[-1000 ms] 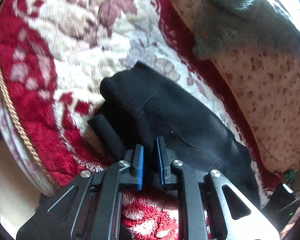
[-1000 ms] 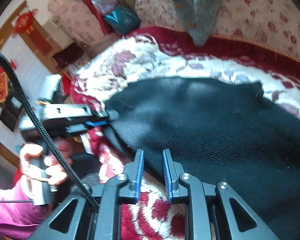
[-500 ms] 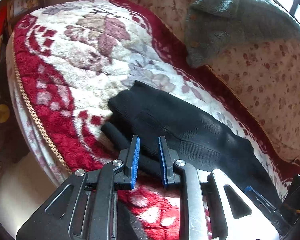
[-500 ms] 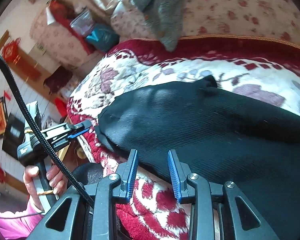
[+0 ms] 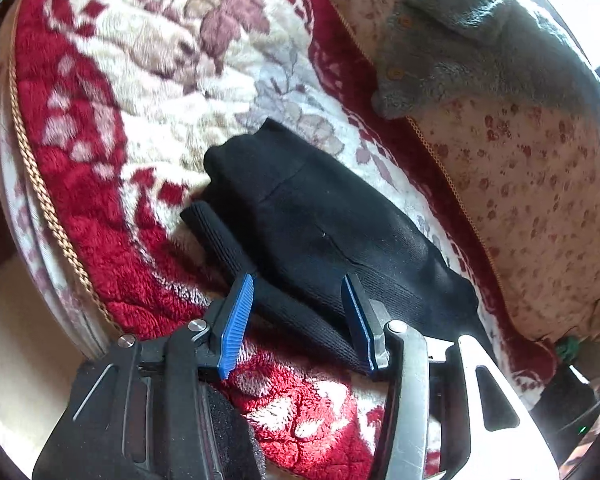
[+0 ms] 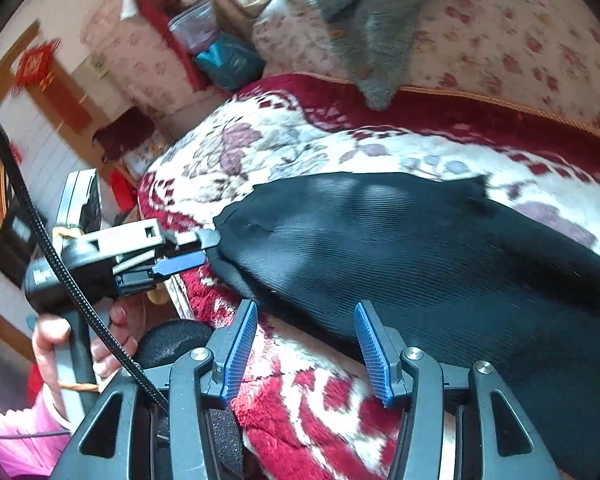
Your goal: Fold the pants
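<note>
— Lying folded along the front edge of the sofa seat [image 5: 148, 92], why are the black pants [image 5: 340, 232] left as they are?

— A fold appears to have been laid and let go. The jaws of both grippers have just been opening, and no cloth is pinched.

— Where are the pants found relative to the left gripper [image 5: 296, 316]?

— Just beyond its spread fingers; the ribbed lower layer is seen between them, unpressed.

— And the right gripper [image 6: 306, 346]?

— Its jaws are parted too, with the near hem of the pants just ahead. The grey garment [image 5: 480, 44] on the backrest is kept well apart.
</note>
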A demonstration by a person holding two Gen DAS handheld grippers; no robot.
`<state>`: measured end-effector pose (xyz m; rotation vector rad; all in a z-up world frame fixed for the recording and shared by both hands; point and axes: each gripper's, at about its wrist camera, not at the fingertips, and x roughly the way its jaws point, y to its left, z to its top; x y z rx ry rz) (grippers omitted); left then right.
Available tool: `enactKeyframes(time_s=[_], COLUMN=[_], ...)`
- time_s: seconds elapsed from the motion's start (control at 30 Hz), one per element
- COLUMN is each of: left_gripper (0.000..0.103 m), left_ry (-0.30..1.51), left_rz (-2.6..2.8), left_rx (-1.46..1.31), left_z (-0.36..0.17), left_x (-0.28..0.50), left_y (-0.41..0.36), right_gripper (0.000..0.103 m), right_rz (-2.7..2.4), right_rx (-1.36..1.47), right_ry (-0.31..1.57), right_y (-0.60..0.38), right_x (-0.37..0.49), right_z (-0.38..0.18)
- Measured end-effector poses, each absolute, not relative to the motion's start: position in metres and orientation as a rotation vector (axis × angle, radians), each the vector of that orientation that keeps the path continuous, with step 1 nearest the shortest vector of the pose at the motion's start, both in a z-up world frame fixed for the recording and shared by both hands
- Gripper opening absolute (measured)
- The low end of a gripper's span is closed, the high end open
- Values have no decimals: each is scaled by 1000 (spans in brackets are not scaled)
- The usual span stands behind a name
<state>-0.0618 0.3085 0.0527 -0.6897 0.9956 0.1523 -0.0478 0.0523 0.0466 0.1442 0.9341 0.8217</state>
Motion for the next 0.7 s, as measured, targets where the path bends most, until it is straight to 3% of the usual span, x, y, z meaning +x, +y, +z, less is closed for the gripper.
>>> enactKeyframes(time_s=[0.37,0.53,0.7], left_gripper=[45,46,46], left_ry=[1026,1029,1024], left_rz=[173,213,191], left_rx=[-683,-665,-722], left_z=[43,37,37], left_x=[-50,-45,-48], left_y=[299,294,301], right_gripper=[49,30,20], right_rz=[836,824,831], right_rx=[-39,-80,-25], right_ry=[894,860,858], right_y=[82,84,77], right_x=[-44,-39,-27], right_z=[29,24,30])
